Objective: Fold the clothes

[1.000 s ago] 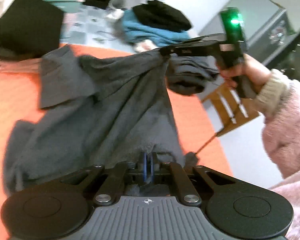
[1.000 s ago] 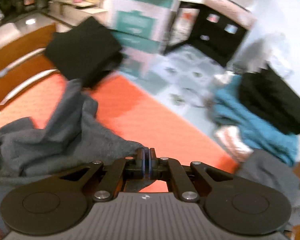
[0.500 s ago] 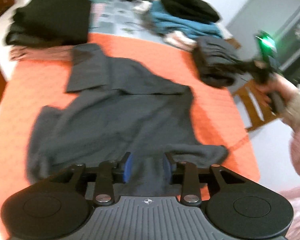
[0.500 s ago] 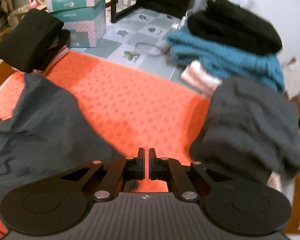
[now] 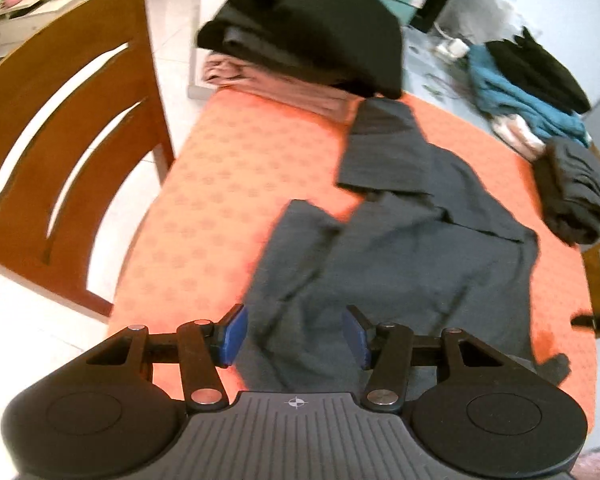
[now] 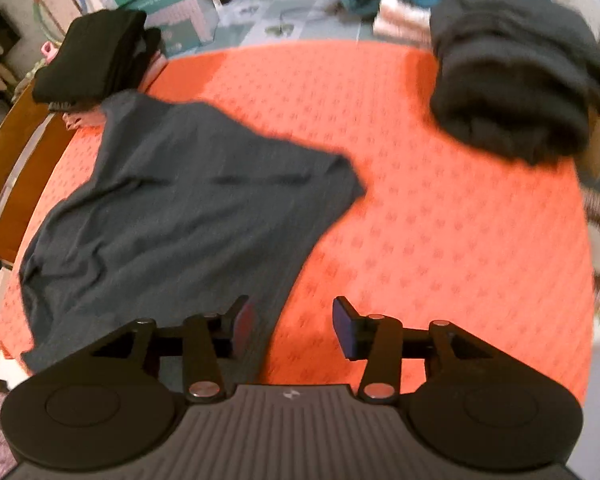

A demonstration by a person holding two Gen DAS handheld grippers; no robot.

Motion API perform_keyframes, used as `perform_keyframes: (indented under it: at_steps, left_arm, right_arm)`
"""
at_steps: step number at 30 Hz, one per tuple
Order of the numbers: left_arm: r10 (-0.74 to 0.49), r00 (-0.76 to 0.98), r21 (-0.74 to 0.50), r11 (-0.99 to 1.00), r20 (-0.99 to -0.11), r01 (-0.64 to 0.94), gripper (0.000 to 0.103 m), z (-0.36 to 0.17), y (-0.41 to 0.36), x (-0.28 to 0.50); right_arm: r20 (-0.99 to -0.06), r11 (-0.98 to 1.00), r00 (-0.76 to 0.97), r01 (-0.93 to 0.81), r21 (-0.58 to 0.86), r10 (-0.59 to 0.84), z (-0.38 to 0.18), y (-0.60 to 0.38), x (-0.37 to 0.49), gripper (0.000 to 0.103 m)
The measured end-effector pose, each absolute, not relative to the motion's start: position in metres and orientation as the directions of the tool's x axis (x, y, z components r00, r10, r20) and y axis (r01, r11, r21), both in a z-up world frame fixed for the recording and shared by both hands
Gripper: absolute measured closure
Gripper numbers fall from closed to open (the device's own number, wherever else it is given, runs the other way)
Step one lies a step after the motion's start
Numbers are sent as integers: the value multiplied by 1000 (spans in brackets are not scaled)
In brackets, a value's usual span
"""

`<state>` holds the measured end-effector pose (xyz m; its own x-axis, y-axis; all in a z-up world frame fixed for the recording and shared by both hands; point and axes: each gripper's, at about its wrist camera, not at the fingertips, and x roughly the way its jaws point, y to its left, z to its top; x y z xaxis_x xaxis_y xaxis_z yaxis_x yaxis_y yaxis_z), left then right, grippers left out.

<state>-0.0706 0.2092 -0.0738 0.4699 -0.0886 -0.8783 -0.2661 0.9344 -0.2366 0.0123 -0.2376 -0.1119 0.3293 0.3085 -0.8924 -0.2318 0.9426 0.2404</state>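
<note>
Both grippers agape: left gripper [image 5: 294, 336], right gripper [image 6: 294, 330] | grey garment [image 6: 172, 216] spread, seemingly rumpled

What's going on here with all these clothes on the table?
A person is folding laundry with a claw in each hand. A grey shirt lies spread, still rumpled, on the orange tablecloth. The left claw and right claw are both open and hold nothing. A folded stack sits at one far corner and a dark bundle at the other.
</note>
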Motion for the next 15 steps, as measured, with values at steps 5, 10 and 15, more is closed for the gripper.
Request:
perform_keyframes:
  at_steps: [5,10,15]
  left_arm:
    - [-91,429,-218,942,-899,-257,49,-93,220,-68]
    - [-127,390,-213,959,-912,-186,54,-108,216,-70]
    - [-145,365,-220,960,-920,-172,94,-119,212,-64]
  right_arm:
    - [-901,937,286,-223,268,326,-131,-221,-13,51]
    - [-914,936,251,-236,261,318,-147,-204,-30,52]
    - [-920,943,257,-236,236,295,-149,-197,-41,100]
